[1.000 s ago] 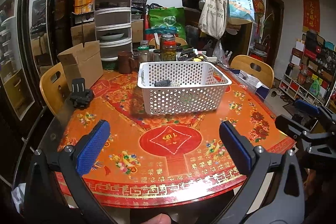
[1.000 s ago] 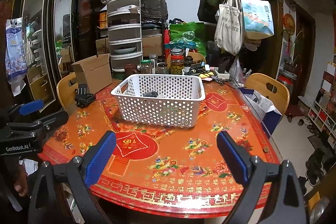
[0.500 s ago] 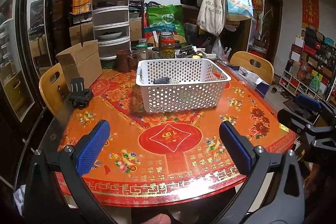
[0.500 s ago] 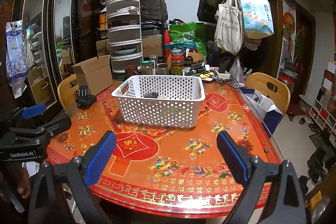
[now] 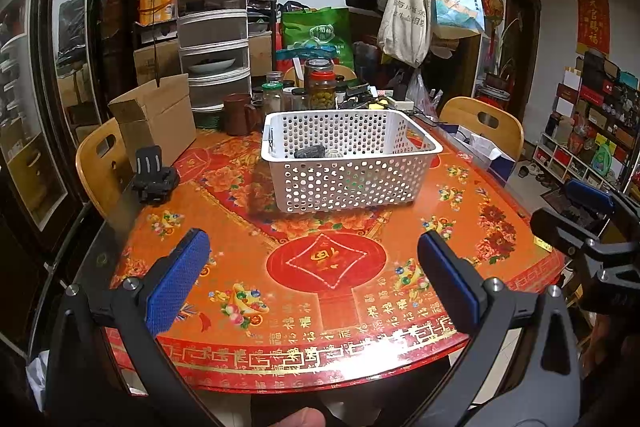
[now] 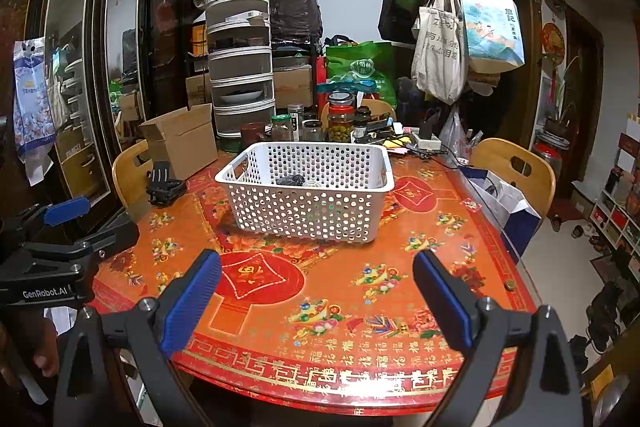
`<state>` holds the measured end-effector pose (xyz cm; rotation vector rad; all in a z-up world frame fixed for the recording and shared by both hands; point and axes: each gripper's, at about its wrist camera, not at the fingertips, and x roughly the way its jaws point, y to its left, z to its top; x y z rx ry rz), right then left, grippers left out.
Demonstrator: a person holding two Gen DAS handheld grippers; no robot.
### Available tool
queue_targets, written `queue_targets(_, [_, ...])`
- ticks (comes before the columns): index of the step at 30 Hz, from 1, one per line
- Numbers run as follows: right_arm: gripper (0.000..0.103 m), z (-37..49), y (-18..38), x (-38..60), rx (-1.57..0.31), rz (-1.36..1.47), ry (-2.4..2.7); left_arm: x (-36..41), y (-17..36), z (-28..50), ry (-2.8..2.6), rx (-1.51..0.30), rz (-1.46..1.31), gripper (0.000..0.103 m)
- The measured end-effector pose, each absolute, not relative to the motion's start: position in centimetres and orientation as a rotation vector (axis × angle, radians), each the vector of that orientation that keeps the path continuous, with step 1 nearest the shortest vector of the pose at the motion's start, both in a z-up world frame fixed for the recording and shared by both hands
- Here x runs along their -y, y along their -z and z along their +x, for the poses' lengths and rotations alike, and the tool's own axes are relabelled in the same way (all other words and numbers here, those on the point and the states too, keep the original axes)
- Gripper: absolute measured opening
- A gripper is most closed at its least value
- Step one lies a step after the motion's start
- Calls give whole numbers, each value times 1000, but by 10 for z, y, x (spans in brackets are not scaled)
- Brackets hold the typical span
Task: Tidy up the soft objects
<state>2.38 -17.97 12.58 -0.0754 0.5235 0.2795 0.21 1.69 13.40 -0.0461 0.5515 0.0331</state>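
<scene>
Basket (image 5: 352, 163), white and perforated, sits on the red patterned counter (image 5: 328, 267), and everything else is placed from it. Inside it, low against the near wall, lie a dark soft object (image 5: 309, 151) and a pale round one (image 5: 333, 153) just beside it; what they are is too small to tell. In the right wrist view the same dark object (image 6: 291, 180) and pale one (image 6: 310, 183) show through the basket (image 6: 308, 199) rim.

The left gripper (image 5: 312, 279) hangs over the counter's near edge, well short of the basket, its blue-padded fingers (image 5: 178, 285) spread wide with nothing between them. The right gripper (image 6: 316, 299) is held likewise on the near side of the basket, fingers (image 6: 192, 301) wide apart and empty. Both soft objects lie well beyond each pair of fingers, ahead and roughly centred between them. Each gripper shows in the other's view: the right gripper (image 5: 592, 223) off the counter's right edge, the left gripper (image 6: 60, 239) off its left edge.

Left of the basket rest a black mount (image 5: 154, 173) and, behind it, an open cardboard box (image 5: 156, 117). Behind the basket stand jars (image 5: 320, 87) and a brown mug (image 5: 238, 115). A wooden chair (image 5: 484, 123) stands to the basket's right rear, another chair (image 5: 100, 163) to its left.
</scene>
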Motion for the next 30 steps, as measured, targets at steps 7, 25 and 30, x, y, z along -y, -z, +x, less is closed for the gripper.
queue_targets(7, [96, 24, -126, 180, -523, -76, -280, -17, -133, 2, -33, -552, -47, 103])
queue_targets(25, [96, 24, -126, 180, -525, -75, -280, -17, -128, 1, -31, -556, -46, 103])
queue_targets(30, [96, 24, -126, 180, -525, -75, -279, -16, -128, 1, -32, -558, -45, 103])
